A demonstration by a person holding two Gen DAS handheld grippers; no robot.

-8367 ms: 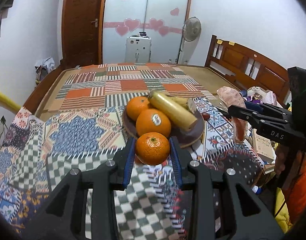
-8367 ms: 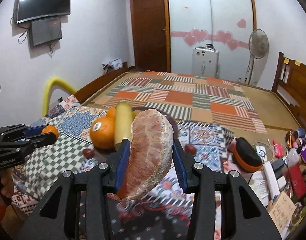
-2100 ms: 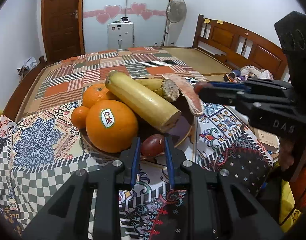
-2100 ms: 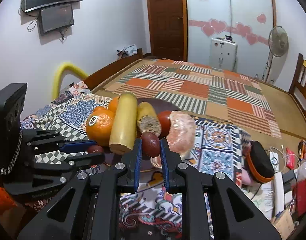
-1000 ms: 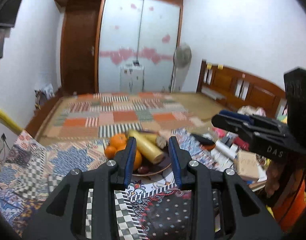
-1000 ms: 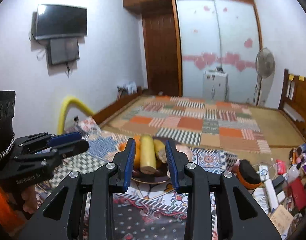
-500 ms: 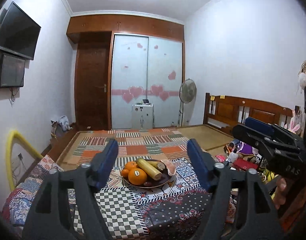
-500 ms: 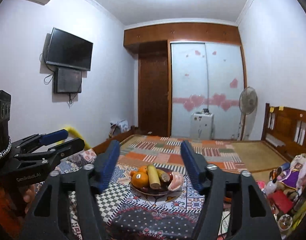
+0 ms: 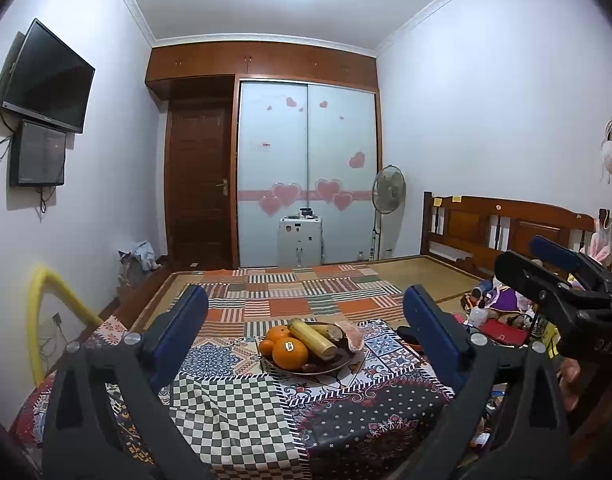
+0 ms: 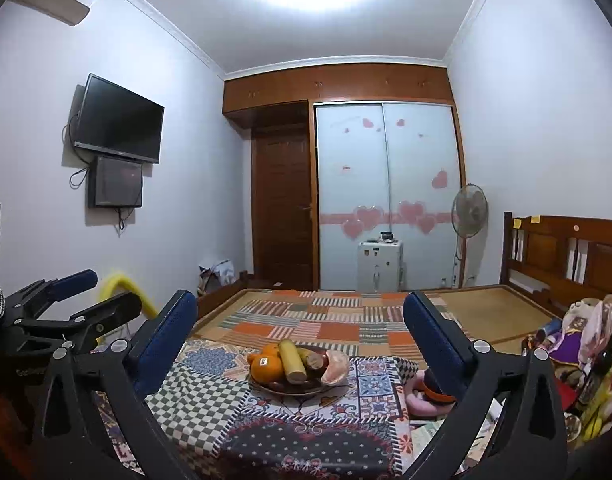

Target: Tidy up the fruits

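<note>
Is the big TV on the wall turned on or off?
Off, it seems: the TV screen is plain black in both views, with no picture showing.

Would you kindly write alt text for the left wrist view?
The open left gripper frames a dark round plate holding oranges, a long yellow fruit and a pink pomelo wedge, on a patchwork-patterned tablecloth. The black right gripper shows at right, also open.

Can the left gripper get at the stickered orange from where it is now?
Probably yes: the left gripper is open and empty, the stickered orange sits at the plate's near edge, nothing lies between, though it's pulled well back.
</note>
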